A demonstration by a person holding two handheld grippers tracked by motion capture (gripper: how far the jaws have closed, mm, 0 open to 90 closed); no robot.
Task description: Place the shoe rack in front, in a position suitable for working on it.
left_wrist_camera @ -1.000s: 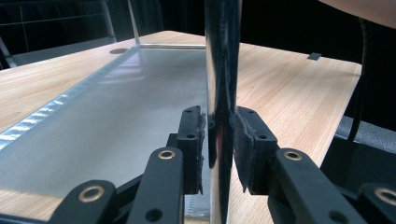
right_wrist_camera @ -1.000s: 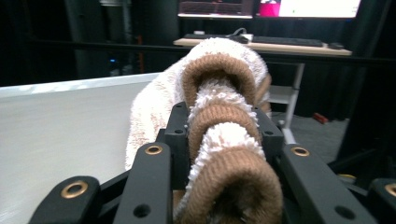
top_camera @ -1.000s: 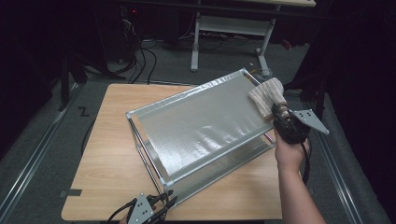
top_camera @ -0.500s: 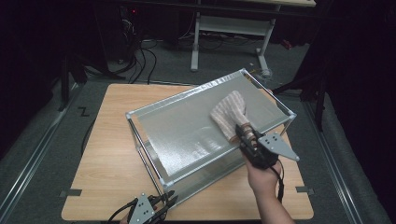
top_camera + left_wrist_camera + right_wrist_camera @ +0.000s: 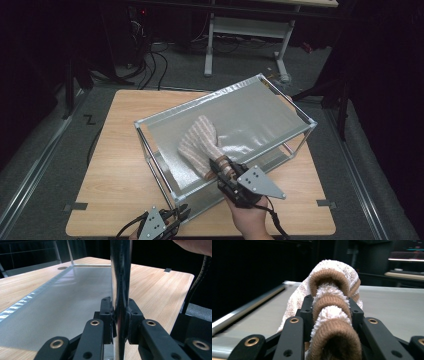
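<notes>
- We hold the striped terry cloth (image 5: 199, 144) bunched in our right gripper (image 5: 223, 170), jaws clamped on its folded end; in the right gripper view the brown and white rolls (image 5: 332, 312) bulge up between the black jaws.
- The cloth lies flat on the top shelf panel (image 5: 250, 107) of the metal-framed shelf rack (image 5: 145, 142), near the panel's middle, trailing from the gripper toward about 11 o'clock.
- That direction is also the cloth's long axis, running across the shelf's short side, while the shelf's long axis runs from 7 o'clock to 1 o'clock.
- The unwiped stretch toward the left end lies at roughly 9 o'clock from the cloth, so we judge that the next stroke should carry the right gripper that way.
- Our left gripper (image 5: 172, 220) is closed on the rack's near corner post (image 5: 120, 290), at 6 o'clock on the wooden table (image 5: 115, 165), its jaws having just been closing onto the post.
- The right hand is nearer the cloth; the left steadies the frame.
</notes>
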